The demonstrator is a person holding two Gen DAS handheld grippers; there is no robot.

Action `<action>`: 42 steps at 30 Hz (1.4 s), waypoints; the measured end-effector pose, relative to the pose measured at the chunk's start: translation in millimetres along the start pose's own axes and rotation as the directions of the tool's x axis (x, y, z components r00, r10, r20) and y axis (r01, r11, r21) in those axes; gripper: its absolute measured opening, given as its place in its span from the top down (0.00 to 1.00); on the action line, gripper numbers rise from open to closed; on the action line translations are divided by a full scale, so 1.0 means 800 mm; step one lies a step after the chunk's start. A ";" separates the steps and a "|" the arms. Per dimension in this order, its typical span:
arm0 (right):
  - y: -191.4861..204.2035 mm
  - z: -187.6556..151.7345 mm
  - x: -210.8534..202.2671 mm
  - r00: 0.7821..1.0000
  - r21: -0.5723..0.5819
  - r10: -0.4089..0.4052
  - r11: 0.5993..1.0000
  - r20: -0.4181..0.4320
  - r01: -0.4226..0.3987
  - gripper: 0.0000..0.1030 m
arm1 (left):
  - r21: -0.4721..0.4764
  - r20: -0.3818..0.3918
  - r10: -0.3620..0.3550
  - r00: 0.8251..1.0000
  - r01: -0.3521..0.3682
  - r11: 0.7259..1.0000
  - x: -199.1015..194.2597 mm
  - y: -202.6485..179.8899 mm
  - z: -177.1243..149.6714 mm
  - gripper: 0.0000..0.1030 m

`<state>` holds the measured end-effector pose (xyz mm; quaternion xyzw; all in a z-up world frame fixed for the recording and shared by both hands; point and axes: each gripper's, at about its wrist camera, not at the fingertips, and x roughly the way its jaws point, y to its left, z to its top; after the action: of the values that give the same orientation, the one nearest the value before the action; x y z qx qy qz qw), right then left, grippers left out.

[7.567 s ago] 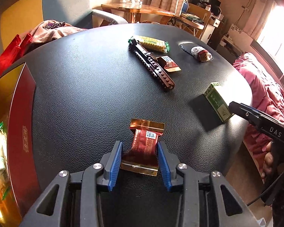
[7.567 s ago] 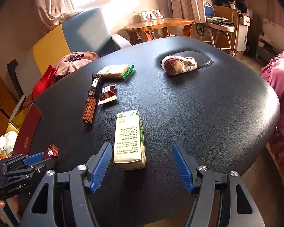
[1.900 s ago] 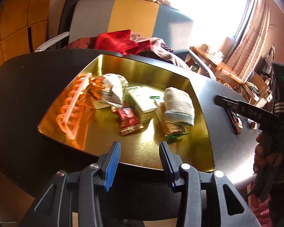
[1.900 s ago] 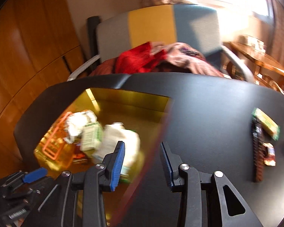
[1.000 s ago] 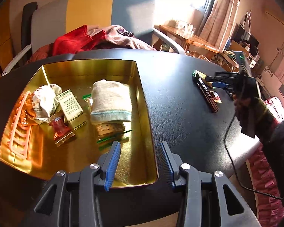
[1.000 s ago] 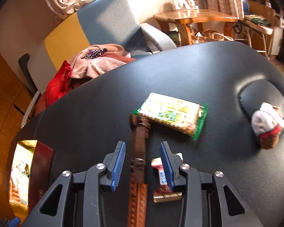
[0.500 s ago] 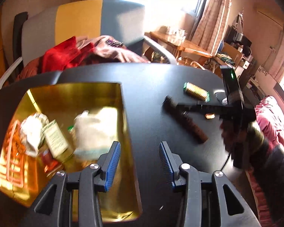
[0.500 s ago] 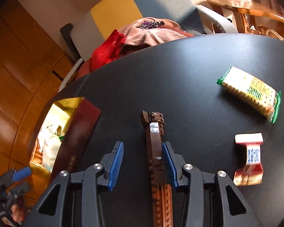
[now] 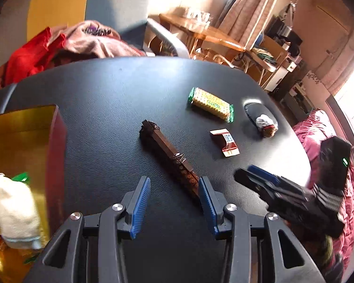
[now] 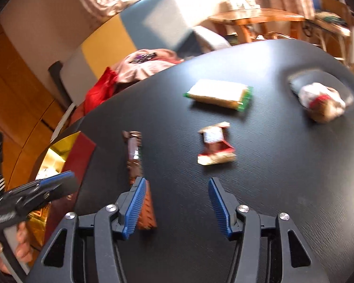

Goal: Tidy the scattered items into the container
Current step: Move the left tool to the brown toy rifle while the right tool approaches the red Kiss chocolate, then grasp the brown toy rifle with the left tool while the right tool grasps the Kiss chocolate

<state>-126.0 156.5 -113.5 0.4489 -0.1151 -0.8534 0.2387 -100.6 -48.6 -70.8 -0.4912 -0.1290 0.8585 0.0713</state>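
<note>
Hovering, both tongs (image 9: 174, 198) (image 10: 175, 202) wide open, empty; brown brick strip (image 9: 170, 160) between cracker pack (image 9: 211, 103), gold box (image 9: 56, 127).

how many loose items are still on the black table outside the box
4. The long brown brick bar lies nearest the gold box, the cracker pack at the far side, the red candy wrapper between them, and the clear wrapped snack farthest from the box. Others may lie out of view.

Four loose items lie on the black surface (image 9: 111, 108) ahead of the left claw (image 9: 171, 202): one long brown brick bar (image 9: 168, 158), one green-ended cracker pack (image 9: 211, 103), one red-and-gold candy wrapper (image 9: 225, 141), one white-wrapped snack (image 9: 266, 123). One gold container (image 9: 21, 122) sits to that claw's left, one folded white cloth (image 9: 15, 208) inside. Two claws show: the right claw (image 10: 175, 204) too.
</note>
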 end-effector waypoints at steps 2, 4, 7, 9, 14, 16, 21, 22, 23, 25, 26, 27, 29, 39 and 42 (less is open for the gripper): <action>-0.012 -0.005 -0.009 1.000 0.024 -0.008 1.000 0.010 0.008 0.43 | -0.029 -0.015 0.005 1.000 -0.006 1.000 0.015 -0.002 0.007 0.58; -0.021 -0.007 -0.012 1.000 0.037 -0.020 0.999 0.016 0.019 0.42 | -0.044 -0.024 0.014 1.000 -0.015 0.999 0.026 -0.005 0.014 0.58; -0.030 -0.009 -0.015 0.999 0.054 -0.027 0.998 0.022 0.026 0.42 | -0.048 -0.029 0.029 0.999 -0.030 0.998 0.039 -0.011 0.023 0.58; -0.034 -0.009 -0.015 0.999 0.061 -0.032 0.998 0.025 0.031 0.42 | -0.047 -0.030 0.039 0.999 -0.041 0.998 0.047 -0.014 0.028 0.58; -0.039 -0.011 -0.013 0.999 0.066 -0.042 0.997 0.025 0.041 0.42 | -0.029 -0.045 0.095 0.994 -0.096 0.995 0.069 -0.021 0.038 0.58; -0.039 -0.011 -0.010 0.999 0.064 -0.045 0.997 0.023 0.044 0.41 | -0.022 -0.055 0.111 0.992 -0.113 0.993 0.078 -0.022 0.040 0.58; -0.040 -0.013 -0.006 0.998 0.060 -0.058 0.997 0.019 0.056 0.41 | -0.018 -0.093 0.153 0.984 -0.155 0.988 0.100 -0.016 0.037 0.58; -0.040 -0.013 -0.006 0.998 0.058 -0.060 0.997 0.020 0.059 0.41 | -0.022 -0.094 0.151 0.984 -0.154 0.988 0.102 -0.013 0.036 0.58; -0.040 -0.013 -0.006 0.998 0.058 -0.063 0.996 0.020 0.061 0.41 | -0.026 -0.088 0.144 0.986 -0.147 0.989 0.101 -0.010 0.035 0.59; -0.040 -0.013 -0.006 0.997 0.056 -0.068 0.996 0.020 0.067 0.40 | -0.033 -0.076 0.131 0.988 -0.134 0.990 0.099 -0.005 0.032 0.61; -0.040 -0.013 -0.005 0.997 0.054 -0.071 0.996 0.020 0.069 0.40 | -0.035 -0.075 0.127 0.989 -0.130 0.991 0.097 -0.003 0.031 0.62; -0.039 -0.012 -0.005 0.997 0.053 -0.073 0.996 0.019 0.072 0.40 | -0.035 -0.074 0.122 0.990 -0.125 0.992 0.096 -0.001 0.030 0.63; -0.038 -0.012 -0.003 0.997 0.052 -0.078 0.996 0.019 0.077 0.40 | -0.031 -0.073 0.109 0.991 -0.111 0.993 0.092 0.004 0.027 0.64; -0.031 -0.005 -0.001 0.993 0.025 -0.116 0.993 0.035 0.115 0.40 | 0.018 -0.073 0.077 0.994 -0.076 0.997 0.065 0.017 -0.013 0.68; -0.026 0.006 0.007 0.990 0.002 -0.135 0.991 0.043 0.135 0.40 | 0.030 -0.072 0.067 0.995 -0.065 0.997 0.056 0.021 -0.027 0.68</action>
<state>-139.2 171.4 -123.1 0.4371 -0.0892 -0.8771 0.1779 -104.9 -50.3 -122.8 -0.5253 -0.0980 0.8435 0.0545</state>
